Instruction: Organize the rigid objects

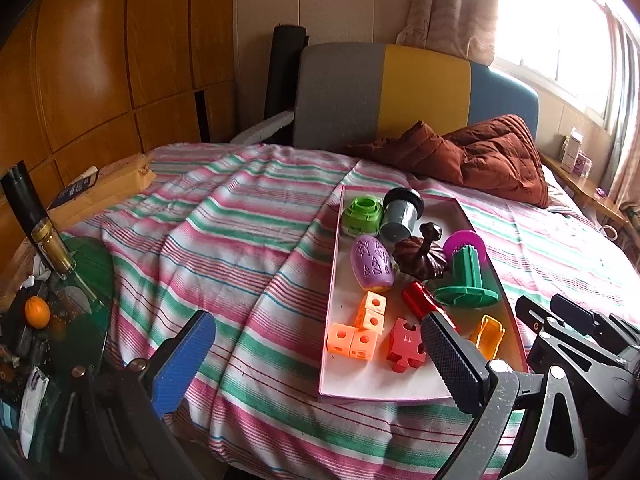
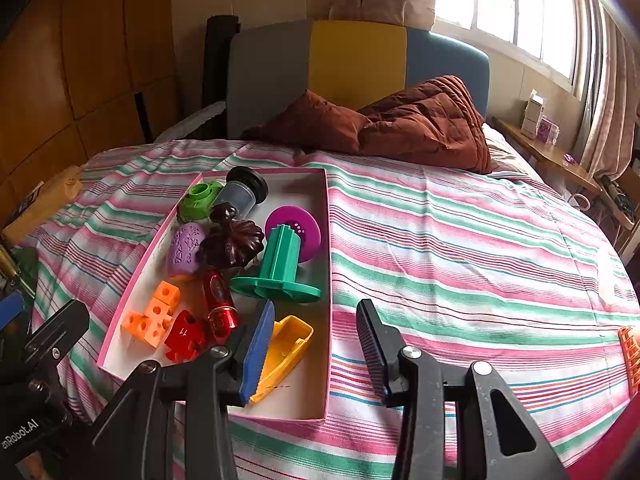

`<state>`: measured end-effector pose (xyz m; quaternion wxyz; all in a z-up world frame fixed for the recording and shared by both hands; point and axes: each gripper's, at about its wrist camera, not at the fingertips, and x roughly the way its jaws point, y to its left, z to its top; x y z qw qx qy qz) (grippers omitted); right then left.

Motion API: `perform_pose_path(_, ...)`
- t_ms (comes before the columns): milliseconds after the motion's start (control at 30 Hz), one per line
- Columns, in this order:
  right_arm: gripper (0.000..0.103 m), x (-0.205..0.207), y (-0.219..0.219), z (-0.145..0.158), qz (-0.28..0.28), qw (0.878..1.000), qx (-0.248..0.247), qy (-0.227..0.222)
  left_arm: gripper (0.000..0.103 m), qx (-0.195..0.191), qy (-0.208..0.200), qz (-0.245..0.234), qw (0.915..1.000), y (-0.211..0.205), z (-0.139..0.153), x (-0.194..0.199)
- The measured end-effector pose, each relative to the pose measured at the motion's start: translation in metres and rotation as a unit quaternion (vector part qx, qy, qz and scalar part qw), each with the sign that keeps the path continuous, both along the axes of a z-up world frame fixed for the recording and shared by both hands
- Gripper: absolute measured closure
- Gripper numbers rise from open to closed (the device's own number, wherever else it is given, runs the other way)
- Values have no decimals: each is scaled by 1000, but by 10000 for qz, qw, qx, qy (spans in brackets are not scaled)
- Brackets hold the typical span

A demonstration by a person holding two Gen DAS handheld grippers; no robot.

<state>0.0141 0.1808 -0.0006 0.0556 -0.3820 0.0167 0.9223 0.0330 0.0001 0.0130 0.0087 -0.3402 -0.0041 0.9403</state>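
Left gripper (image 1: pixel 316 354) low in the left wrist view, pitched down toward the bed, jaws spread wide with nothing between them; its blue pad (image 1: pixel 182 364) sits lower left over the striped bedspread (image 1: pixel 224 240), its dark pad (image 1: pixel 450 354) overlaps the near end of the tray. Right gripper (image 2: pixel 316 354) bottom centre of the right wrist view, also pitched down, jaws partly apart and empty, straddling the tray's right wall, left pad just in front of the yellow piece. Pink-rimmed white tray (image 2: pixel 326 264) lies flat on the bedspread, centre-left in the right wrist view, centre-right in the left one, long axis running away from the cameras. Contents, all loose plastic: one lime green ring block (image 2: pixel 199 199) and one grey cup with black rim (image 2: pixel 242 194) at the far end; one purple embossed egg (image 2: pixel 185 250); one dark brown fluted knob piece (image 2: pixel 232 242); one teal spool (image 2: pixel 280 270) leaning against one magenta disc (image 2: pixel 298 228); one red metallic cylinder (image 2: pixel 218 300); four orange cubes (image 2: pixel 154 318) joined in a chain; one red jigsaw piece (image 2: pixel 185 336); one yellow scoop-like piece (image 2: pixel 286 350) at the near end. One rust-brown quilt (image 2: pixel 412 124) bunched at the headboard, upper centre. One orange lattice item (image 2: pixel 631 354) cut off at the right edge, kind unclear.
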Motion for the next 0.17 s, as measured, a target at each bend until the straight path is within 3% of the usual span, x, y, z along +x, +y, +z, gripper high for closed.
perform_pose_path(167,60,0,-1,-1,18,10000,-12,-25,2,81,-112,-91,9999,-1,-1,-2)
